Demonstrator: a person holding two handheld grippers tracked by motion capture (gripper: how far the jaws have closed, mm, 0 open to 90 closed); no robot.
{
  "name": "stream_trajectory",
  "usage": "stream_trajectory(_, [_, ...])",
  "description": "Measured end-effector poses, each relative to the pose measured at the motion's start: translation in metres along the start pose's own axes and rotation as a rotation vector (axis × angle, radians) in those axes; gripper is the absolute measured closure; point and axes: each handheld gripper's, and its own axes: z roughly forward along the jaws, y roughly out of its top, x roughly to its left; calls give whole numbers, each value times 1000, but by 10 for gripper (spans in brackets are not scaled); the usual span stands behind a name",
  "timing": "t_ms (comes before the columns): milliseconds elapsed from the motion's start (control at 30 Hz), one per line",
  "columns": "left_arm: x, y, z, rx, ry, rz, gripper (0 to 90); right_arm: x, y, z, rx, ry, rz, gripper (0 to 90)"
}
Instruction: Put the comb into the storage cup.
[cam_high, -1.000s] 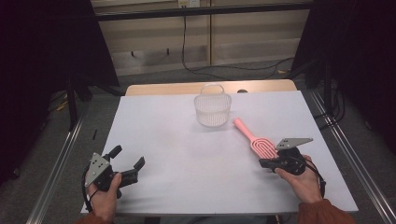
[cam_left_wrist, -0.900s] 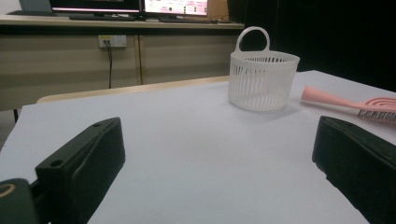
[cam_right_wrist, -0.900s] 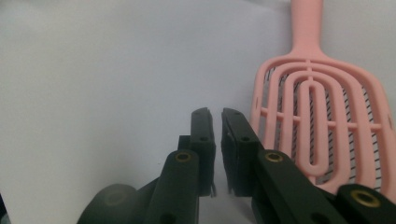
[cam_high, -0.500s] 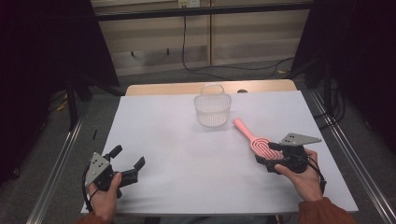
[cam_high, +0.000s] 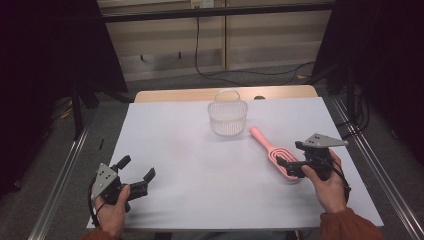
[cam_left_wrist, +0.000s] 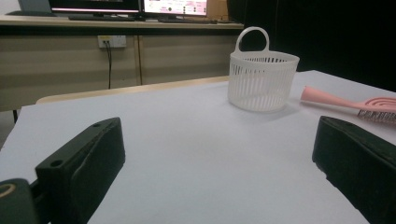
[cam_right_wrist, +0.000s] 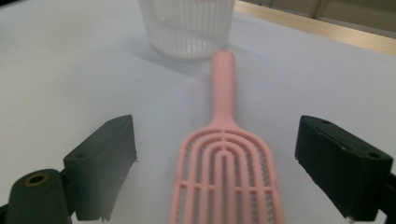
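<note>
A pink hairbrush (cam_high: 274, 150) lies flat on the white table (cam_high: 200, 165), its handle toward a white slotted basket (cam_high: 228, 116). My right gripper (cam_high: 289, 166) is open over the brush's head, one jaw on each side of it. In the right gripper view the brush (cam_right_wrist: 225, 158) runs up between the jaws to the basket (cam_right_wrist: 187, 28). Open as well, my left gripper (cam_high: 136, 172) rests near the table's front left corner with nothing between its jaws. The left gripper view has the basket (cam_left_wrist: 261, 77) upright ahead and the brush (cam_left_wrist: 359, 103) at the right.
A wooden strip (cam_high: 200, 94) borders the table's far edge. Metal rails (cam_high: 60, 175) run along both sides of the table. Cables hang on the back wall (cam_high: 210, 45). Monitors (cam_left_wrist: 140, 5) stand on a desk behind.
My right gripper has moved left and forward, from beside the brush's head to straddling it. The left gripper has stayed put.
</note>
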Motion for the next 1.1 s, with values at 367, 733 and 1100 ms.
stream_trajectory(367, [1,0,0,13,-4,5,25,-15,24,14,85,-9,72,49])
stream_trajectory(733, [1,0,0,14,-11,3,25,-21,37,33,186,46,79,33])
stream_trajectory(1100, [1,0,0,19,-19,6,25,-28,44,60,435,119,71,46])
